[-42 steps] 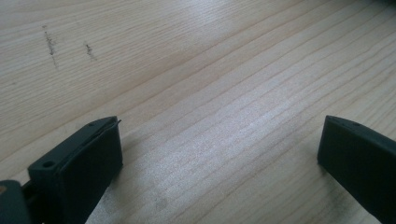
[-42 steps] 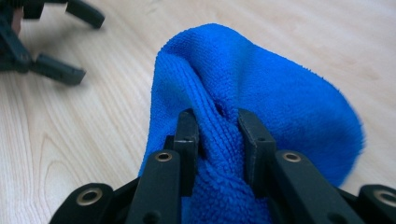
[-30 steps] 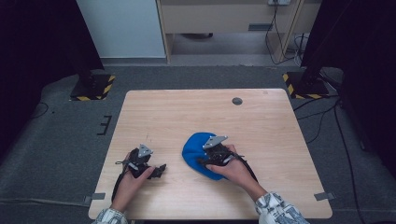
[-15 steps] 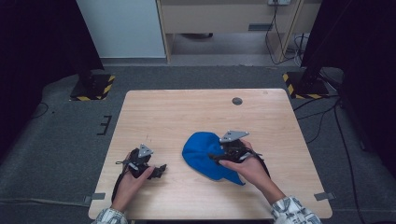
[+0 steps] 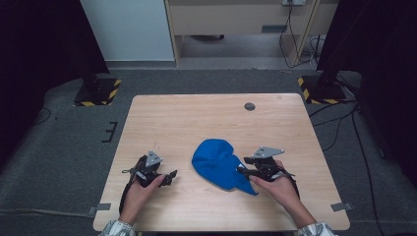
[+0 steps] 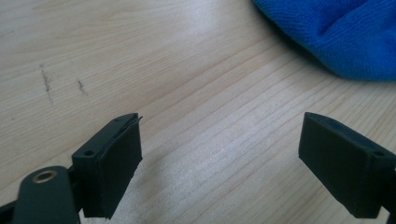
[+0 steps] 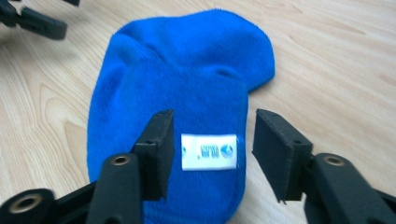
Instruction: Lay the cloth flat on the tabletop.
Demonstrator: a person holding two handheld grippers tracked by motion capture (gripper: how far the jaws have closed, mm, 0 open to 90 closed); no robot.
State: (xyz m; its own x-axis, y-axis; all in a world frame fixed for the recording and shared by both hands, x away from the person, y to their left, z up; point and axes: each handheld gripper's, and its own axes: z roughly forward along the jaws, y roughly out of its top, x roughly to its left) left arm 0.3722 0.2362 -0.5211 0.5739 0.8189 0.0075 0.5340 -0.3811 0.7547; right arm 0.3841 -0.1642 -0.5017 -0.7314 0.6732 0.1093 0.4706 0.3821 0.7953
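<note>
A blue cloth (image 5: 216, 162) lies flat on the wooden table (image 5: 196, 118), right of centre near the front. Its narrow corner points toward my right gripper (image 5: 242, 171). In the right gripper view the cloth (image 7: 187, 70) spreads ahead and its white label (image 7: 208, 151) lies between the jaws of the right gripper (image 7: 212, 135). Those jaws have just been closing but stand apart, not pressing the cloth. My left gripper (image 5: 169, 175) rests on the table to the left of the cloth. Its jaws (image 6: 219, 135) have closed a little and hold nothing, with the cloth's edge (image 6: 341, 32) farther off.
A small dark round hole (image 5: 250, 106) sits near the table's far edge. Yellow-and-black striped stand bases (image 5: 98, 93) (image 5: 319, 91) flank the table on the floor, with cables at the right. The left gripper (image 7: 32, 21) appears beyond the cloth in the right gripper view.
My right hand has moved to the right, and the cloth has spread out from a compact bundle, with a corner drawn toward that gripper. The left hand has stayed put.
</note>
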